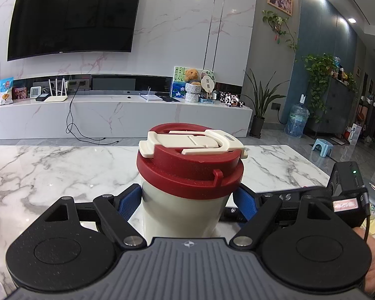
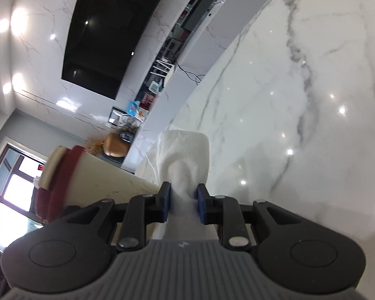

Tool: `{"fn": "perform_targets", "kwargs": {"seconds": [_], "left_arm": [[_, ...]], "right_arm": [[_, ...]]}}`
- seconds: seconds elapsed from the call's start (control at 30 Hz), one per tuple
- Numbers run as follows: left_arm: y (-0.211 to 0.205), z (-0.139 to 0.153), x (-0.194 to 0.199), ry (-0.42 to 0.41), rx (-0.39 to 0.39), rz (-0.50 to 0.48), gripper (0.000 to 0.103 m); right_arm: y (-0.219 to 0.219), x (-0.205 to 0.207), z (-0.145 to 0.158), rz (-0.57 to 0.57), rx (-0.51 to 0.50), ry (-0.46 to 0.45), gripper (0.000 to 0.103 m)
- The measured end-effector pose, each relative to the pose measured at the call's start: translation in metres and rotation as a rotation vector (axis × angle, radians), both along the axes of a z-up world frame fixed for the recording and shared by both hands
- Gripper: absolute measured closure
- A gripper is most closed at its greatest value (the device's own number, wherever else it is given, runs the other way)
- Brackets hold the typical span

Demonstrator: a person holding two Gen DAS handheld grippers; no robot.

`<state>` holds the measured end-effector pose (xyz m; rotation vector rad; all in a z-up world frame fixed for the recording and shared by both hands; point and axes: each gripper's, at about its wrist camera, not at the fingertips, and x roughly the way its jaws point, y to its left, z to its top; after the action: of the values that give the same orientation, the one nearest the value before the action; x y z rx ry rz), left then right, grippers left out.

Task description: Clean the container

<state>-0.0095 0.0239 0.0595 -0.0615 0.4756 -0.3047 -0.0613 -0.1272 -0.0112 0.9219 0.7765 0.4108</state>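
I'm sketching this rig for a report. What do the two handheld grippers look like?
Both match: the left gripper and right gripper each have a grey ribbed body with a small compass-like mark, two black round housings, black linkage arms with silver pins, and blue finger pads. The left view also shows the other unit's black box with a green light and a thin black cable.

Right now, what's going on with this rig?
A person is cleaning a cup with two handheld grippers. The left gripper is clamped around the cream cup, which stands upright over the marble table with its red lid on. The right gripper pinches a folded white cloth held beside the cup's wall; whether they touch is unclear.
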Motion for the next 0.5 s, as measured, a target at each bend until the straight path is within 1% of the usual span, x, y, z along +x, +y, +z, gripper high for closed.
{"fn": "perform_targets", "kwargs": {"seconds": [0.23,0.5], "left_arm": [[0.001,0.0,0.0,0.001,0.002,-0.002,0.024],[-0.001,-0.001,0.0,0.0,0.006,-0.003,0.024]], "right_arm": [[0.003,0.003,-0.013,0.005,-0.066,0.063,0.078],[0.011,0.006,-0.022,0.018,-0.14,0.112,0.078]]}}
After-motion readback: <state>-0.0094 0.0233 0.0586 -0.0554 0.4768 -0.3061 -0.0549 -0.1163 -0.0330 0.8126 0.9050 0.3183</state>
